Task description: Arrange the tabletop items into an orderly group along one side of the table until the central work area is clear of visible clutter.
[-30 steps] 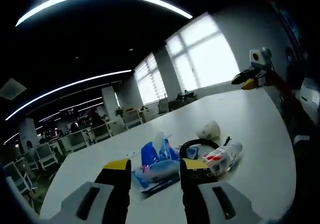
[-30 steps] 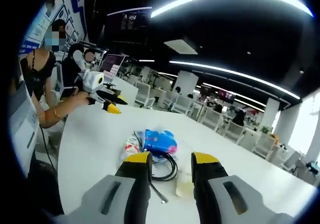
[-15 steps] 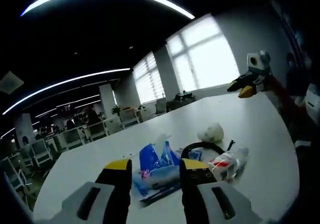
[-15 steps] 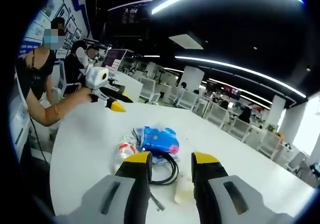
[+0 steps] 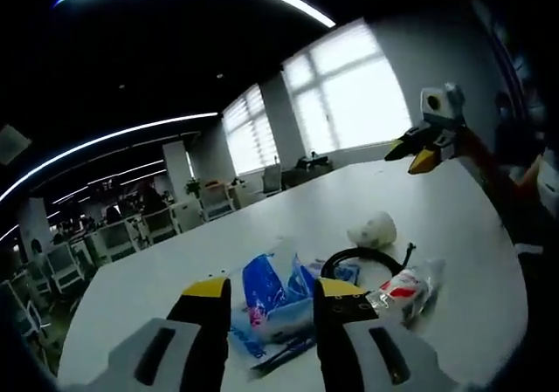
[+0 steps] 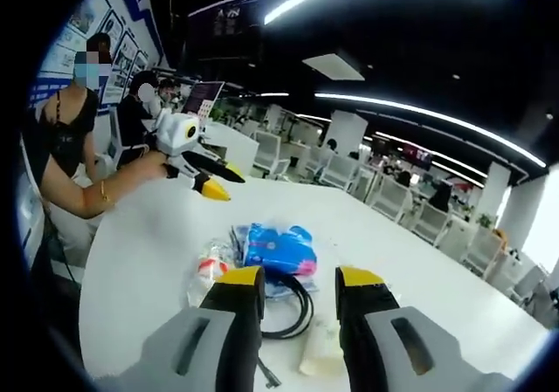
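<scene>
The left tool hangs low over the big white round counter, and its two yellow-tipped black jaws stand apart with nothing between them. Just past the jaws sits a small heap of things near the middle of the counter. There is a blue plastic packet with pink and white print, lying on a clear wrapper. A black looped cable lies right beside the packet, touching it. A clear plastic bag with red and white print rests against the loop. A crumpled white paper ball sits just beyond the loop.

In the right gripper view, the right tool also has its jaws apart and holds nothing. The same blue packet lies past its jaws, with the black cable curling near them and the clear bag beside the packet. A pale white lump shows between the jaws; I cannot tell what it is.

The left tool shows across the counter there, held by a person's hand.
</scene>
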`<state>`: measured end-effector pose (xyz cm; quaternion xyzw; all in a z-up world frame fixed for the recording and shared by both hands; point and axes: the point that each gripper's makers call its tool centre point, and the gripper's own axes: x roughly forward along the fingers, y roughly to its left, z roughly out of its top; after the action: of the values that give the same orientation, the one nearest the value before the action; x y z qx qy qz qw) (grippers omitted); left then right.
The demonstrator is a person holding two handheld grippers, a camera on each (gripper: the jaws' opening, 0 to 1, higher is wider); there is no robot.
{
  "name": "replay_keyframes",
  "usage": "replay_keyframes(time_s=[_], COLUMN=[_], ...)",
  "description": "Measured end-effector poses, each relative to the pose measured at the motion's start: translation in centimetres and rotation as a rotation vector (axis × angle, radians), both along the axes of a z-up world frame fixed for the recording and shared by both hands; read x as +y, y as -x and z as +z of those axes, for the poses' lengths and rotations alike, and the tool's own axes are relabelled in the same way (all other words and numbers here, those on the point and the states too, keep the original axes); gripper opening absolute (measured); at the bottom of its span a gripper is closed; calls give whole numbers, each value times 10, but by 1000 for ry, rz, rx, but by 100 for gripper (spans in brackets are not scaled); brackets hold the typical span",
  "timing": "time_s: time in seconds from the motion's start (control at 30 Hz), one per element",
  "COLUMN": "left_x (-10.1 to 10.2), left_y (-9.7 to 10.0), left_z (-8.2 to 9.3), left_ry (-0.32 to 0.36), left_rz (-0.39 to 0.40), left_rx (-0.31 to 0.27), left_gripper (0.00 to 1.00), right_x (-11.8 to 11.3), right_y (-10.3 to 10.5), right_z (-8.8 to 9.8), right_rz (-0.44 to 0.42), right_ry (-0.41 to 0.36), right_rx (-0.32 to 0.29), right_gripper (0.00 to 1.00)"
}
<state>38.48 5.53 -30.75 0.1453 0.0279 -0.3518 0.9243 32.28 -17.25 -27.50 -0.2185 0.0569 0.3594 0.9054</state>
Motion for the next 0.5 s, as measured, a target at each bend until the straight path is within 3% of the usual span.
replay_keyframes(time_s=[0.23, 0.5], left_x=[-6, -9], left_y=[-10, -15], left_z=[2, -13], left_ry=[-17, -13], left_rz=[-16, -33], left_rx=[10, 33], left_gripper=[37, 37], right_x=[11, 18], right_y=[-16, -34], right_z=[12, 17], right_rz=[0, 11], right_ry=[6, 43], right_rx=[-19, -11], right_gripper=[32, 32])
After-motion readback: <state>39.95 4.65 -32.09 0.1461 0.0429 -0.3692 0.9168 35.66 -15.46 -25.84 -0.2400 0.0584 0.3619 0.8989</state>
